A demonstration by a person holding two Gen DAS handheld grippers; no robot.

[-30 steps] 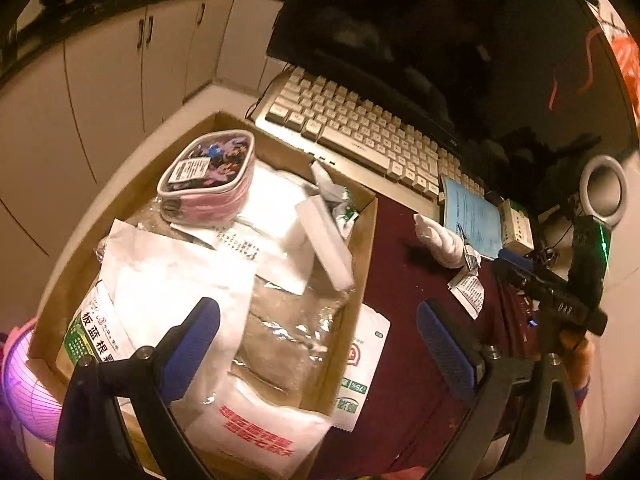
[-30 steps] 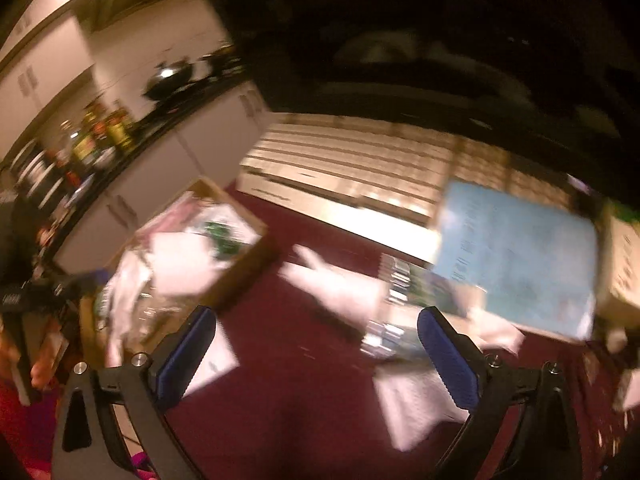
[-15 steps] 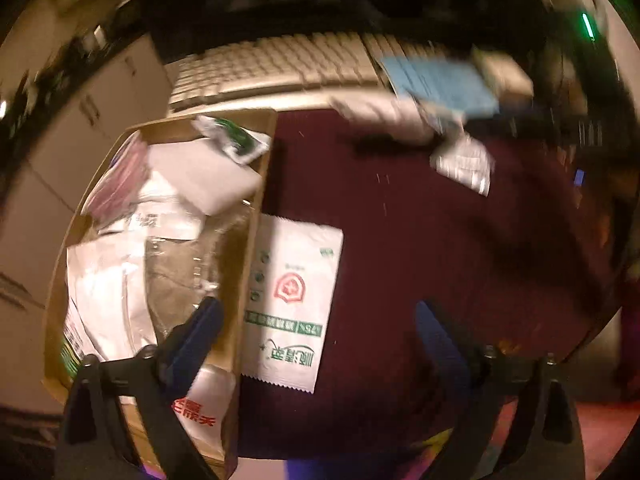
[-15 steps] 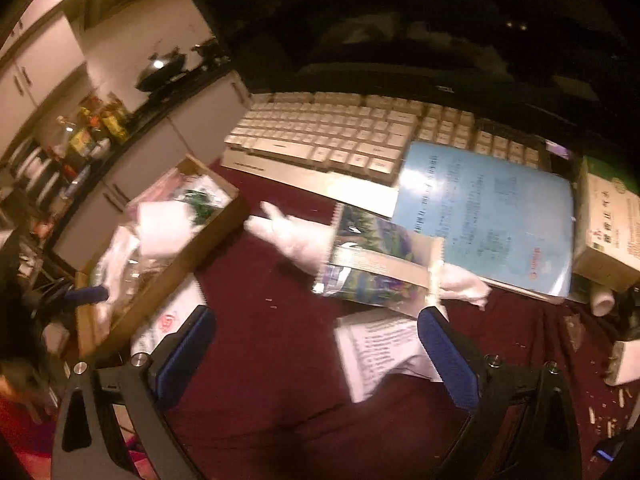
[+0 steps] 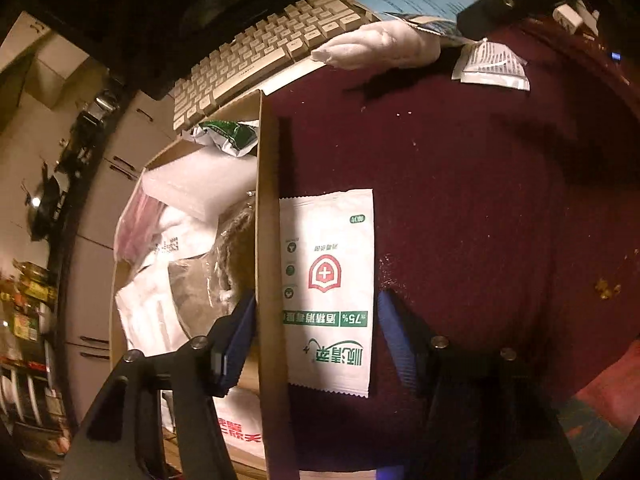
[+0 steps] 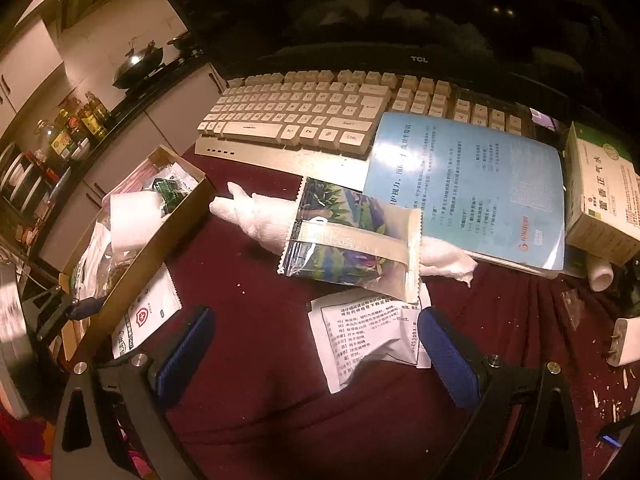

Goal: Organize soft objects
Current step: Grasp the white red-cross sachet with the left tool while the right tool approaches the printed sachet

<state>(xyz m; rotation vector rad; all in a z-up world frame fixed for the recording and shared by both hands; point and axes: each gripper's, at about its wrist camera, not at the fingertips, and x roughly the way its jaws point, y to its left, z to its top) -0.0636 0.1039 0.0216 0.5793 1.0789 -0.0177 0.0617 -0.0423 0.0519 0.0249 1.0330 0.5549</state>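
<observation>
A white wipes packet with a red cross (image 5: 330, 292) lies flat on the maroon cloth against the cardboard box wall (image 5: 268, 248). My left gripper (image 5: 316, 344) is open, its jaws straddling the box wall and the packet's near end. My right gripper (image 6: 316, 344) is open above a white printed sachet (image 6: 364, 336). Beyond it lie a leaf-printed plastic pouch (image 6: 348, 236) and a rolled white cloth (image 6: 256, 216). The box (image 6: 152, 240) holds several soft packets and a white foam block (image 5: 200, 184).
A beige keyboard (image 6: 320, 112) and a dark monitor stand at the back. A blue booklet (image 6: 468, 184) and a medicine carton (image 6: 604, 196) lie at the right. A white plug (image 6: 624, 340) sits at the far right. Kitchen cabinets are to the left.
My left gripper has swung from over the box down to the wipes packet beside the box wall. My right gripper has steadied and come closer to the white sachet.
</observation>
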